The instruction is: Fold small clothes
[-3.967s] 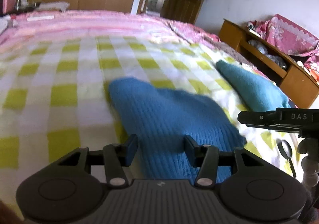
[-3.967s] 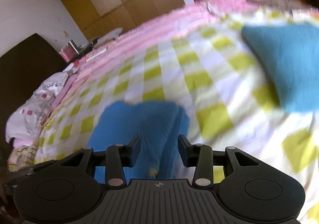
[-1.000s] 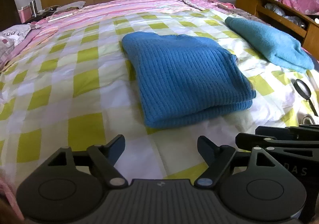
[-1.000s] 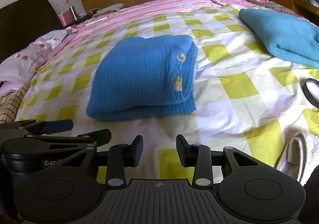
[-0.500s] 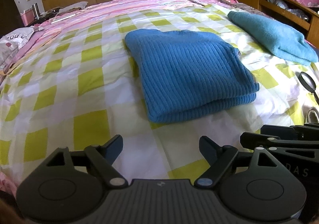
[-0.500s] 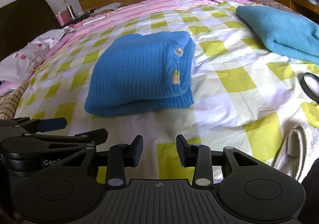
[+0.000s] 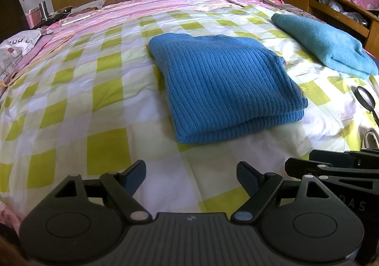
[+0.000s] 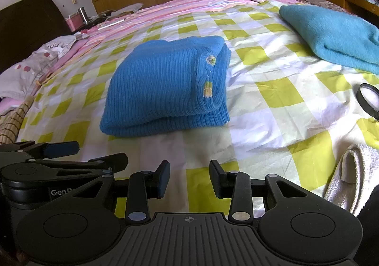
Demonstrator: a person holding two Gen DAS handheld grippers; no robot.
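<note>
blue sweater [image 7: 227, 88] folded on checked sheet [image 7: 78, 109] | left gripper [image 7: 190, 177] spread wide, nothing held | right gripper [image 8: 189, 179] half-spread, nothing held

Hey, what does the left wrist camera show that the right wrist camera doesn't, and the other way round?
Only the left wrist view shows the folded blue sweater's plain ribbed top. Only the right wrist view shows the small coloured patches along the sweater's side and a white cloth at the near right. Both show the sweater, a teal folded garment, the checked bedspread, a magnifying glass, and empty, open grippers.
</note>
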